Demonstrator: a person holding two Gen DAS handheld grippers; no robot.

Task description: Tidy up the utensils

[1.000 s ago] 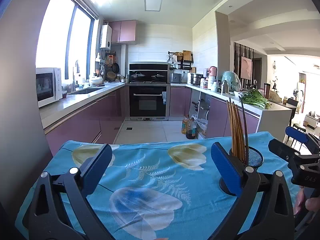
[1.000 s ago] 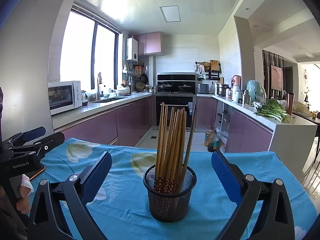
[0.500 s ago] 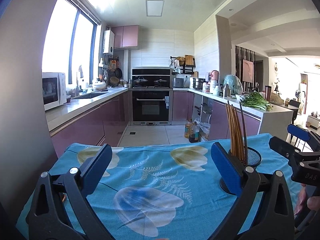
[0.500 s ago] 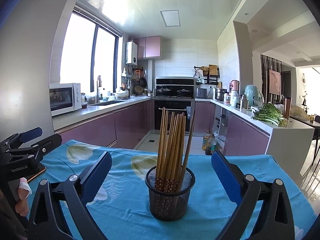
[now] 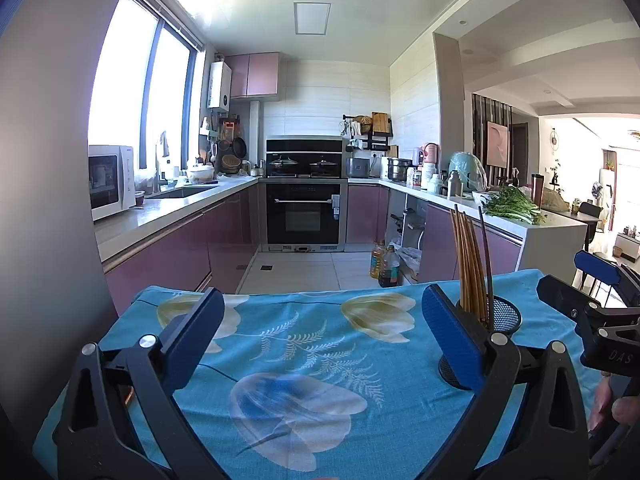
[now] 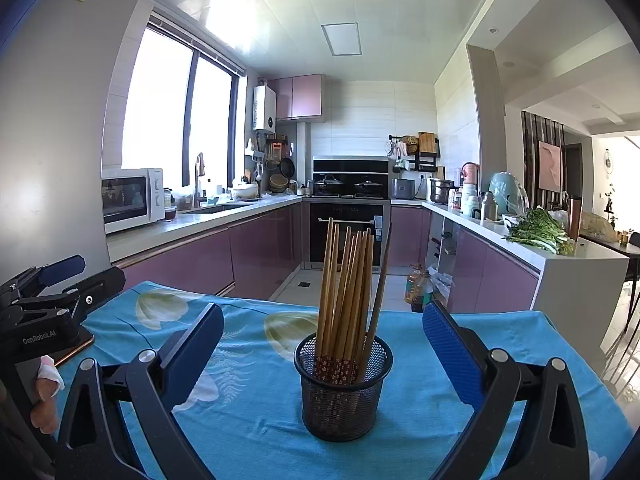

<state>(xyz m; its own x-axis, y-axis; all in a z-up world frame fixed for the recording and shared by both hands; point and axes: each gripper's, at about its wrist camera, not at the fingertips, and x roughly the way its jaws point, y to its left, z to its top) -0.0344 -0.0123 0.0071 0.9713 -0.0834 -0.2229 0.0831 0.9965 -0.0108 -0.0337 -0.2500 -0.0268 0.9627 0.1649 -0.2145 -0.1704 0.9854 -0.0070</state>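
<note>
Here we see, in the centre of the right wrist view, a black wire-mesh cylindrical holder (image 6: pixel 343 384) standing upright on a table under a turquoise cloth printed with large pale flowers (image 6: pixel 248 408). A bundle of long brown wooden chopsticks (image 6: pixel 347 280) stands in it, their patterned ends down inside the mesh and their tips fanning slightly upward; one darker stick leans to the right of the rest.

The right gripper (image 6: pixel 320 340) has its two blue-padded fingers (image 6: pixel 452 348) spread wide apart, one at the lower left and one at the lower right of the frame, with the holder between and just beyond them, touching neither.

In the left wrist view, the left gripper (image 5: pixel 320 328) is likewise spread wide, holding nothing, above bare cloth (image 5: pixel 304 344). The same holder (image 5: pixel 505 314) sits at the right of that frame, partly hidden behind the right-hand blue pad (image 5: pixel 452 336); we cannot tell whether they touch.

In the upper half of both views lies a kitchen with mauve cabinets (image 6: pixel 264 252), a white microwave (image 6: pixel 134 198) at the left and a black oven (image 5: pixel 305 216) in the middle.
</note>
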